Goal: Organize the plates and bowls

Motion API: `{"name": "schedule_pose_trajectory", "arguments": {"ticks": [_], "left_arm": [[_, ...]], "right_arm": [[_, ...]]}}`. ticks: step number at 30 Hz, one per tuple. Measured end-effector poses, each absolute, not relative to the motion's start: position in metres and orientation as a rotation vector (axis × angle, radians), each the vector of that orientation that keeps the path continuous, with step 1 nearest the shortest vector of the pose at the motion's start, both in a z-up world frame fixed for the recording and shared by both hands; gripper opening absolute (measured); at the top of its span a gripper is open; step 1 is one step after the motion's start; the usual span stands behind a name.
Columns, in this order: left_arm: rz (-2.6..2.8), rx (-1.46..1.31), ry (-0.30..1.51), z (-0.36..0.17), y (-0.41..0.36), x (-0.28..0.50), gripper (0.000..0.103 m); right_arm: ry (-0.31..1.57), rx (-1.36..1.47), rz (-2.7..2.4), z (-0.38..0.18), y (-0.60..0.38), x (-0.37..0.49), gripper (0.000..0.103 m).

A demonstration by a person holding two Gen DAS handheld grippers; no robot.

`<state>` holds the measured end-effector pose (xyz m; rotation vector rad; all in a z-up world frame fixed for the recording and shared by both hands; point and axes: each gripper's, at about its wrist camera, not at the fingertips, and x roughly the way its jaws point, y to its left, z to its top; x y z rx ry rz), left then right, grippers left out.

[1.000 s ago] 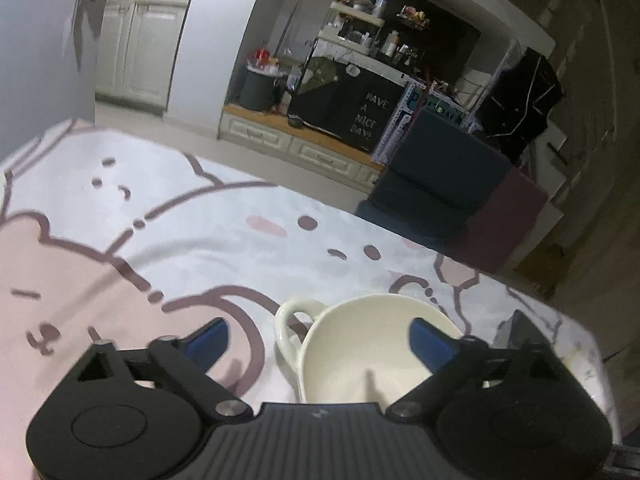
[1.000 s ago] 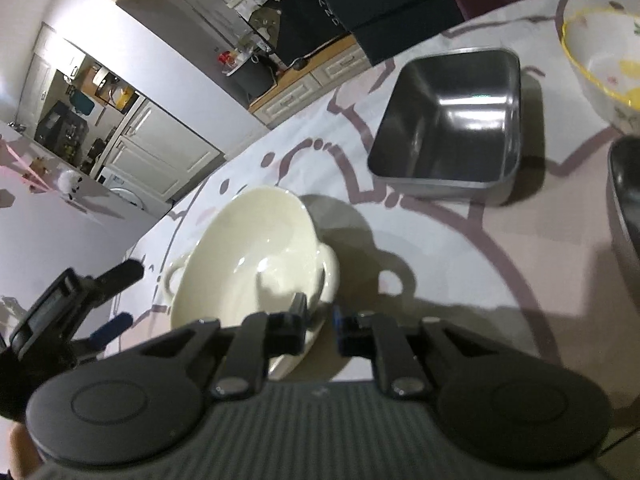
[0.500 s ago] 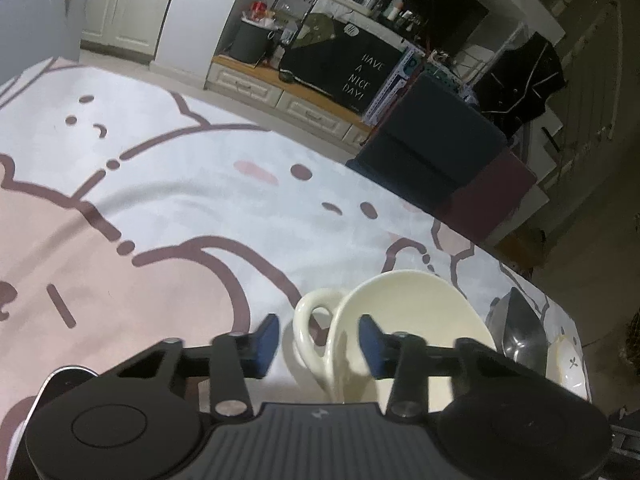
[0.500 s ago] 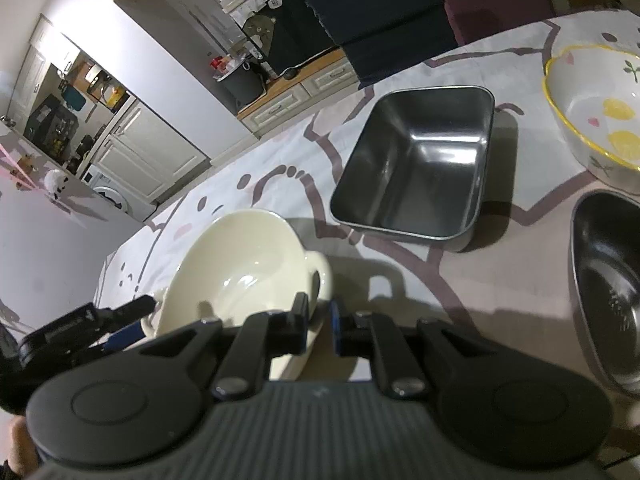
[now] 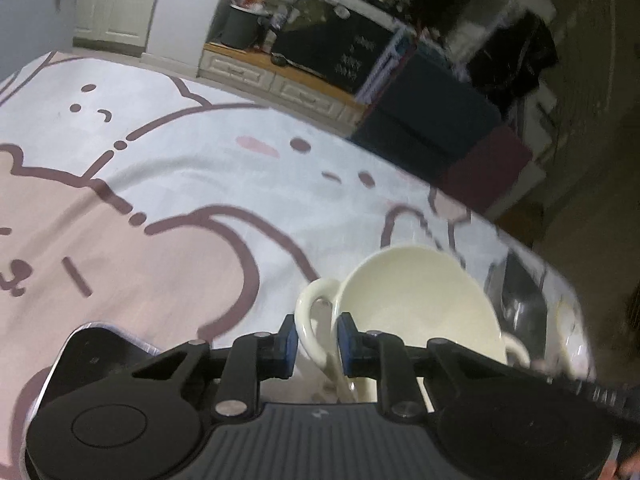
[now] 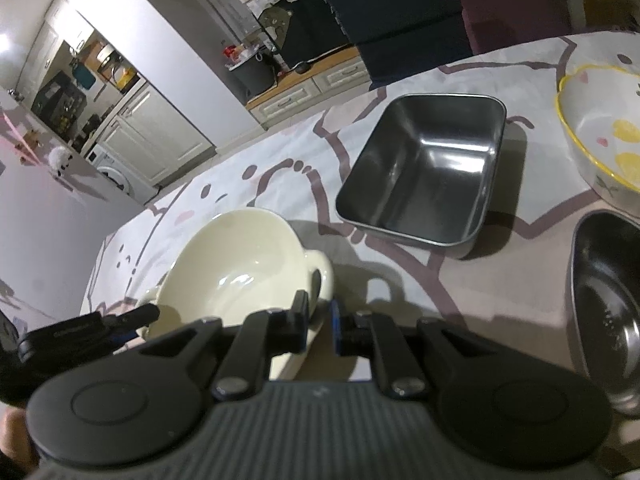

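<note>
The surface [image 6: 500, 292], covered with a cartoon-print cloth, fills the lower half of both views and carries all the dishware.

At centre right of the right wrist view sits a square steel tray [image 6: 424, 172], upright and empty. A yellow-rimmed patterned bowl [image 6: 600, 140] stands at the right edge, and a round steel bowl [image 6: 604, 304] lies below it at lower right. These three are set apart from one another, not nested, so stacking appears not yet done.

The cream two-handled bowl [image 6: 236, 264] occupies lower centre left of the right wrist view and lower right of the left wrist view. It is tilted rather than flat, probably because it is gripped at both handles at once.

The left gripper [image 5: 314, 344] has just been closing; its blue pads now pinch the bowl's left loop handle [image 5: 310, 312], which stands between them. The right gripper [image 6: 320, 324] is pressed nearly together on the opposite handle [image 6: 320, 276]. A two-point hold of this kind suits a wide, heavy ceramic bowl: it balances the load and prevents rotation during a lift.
</note>
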<state>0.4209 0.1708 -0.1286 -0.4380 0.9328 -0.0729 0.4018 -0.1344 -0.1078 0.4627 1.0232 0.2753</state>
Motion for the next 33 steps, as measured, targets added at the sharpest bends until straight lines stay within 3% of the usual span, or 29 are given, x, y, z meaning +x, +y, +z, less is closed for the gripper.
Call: {"name": "schedule_pose_trajectory", "arguments": {"ticks": [7,12,16,20,33], "left_arm": [[-0.082,-0.437,0.957,-0.131,0.173,0.418,0.025],[-0.085,-0.388,0.976,-0.137,0.166,0.428,0.027],[-0.084,-0.374,0.99,-0.139,0.163,0.432,0.027],[-0.085,-0.352,0.994,-0.138,0.161,0.433,0.028],[-0.124,-0.256,1.004,-0.137,0.155,0.437,0.031]], "right_arm": [[1.056,0.436,0.331,-0.108,-0.139,0.405,0.019],[1.05,0.38,0.369,-0.108,-0.131,0.412,0.043],[1.065,0.326,0.387,-0.108,-0.121,0.417,0.042],[1.091,0.327,0.354,-0.112,-0.12,0.42,0.024],[1.108,0.314,0.34,-0.113,-0.118,0.425,0.024]]}}
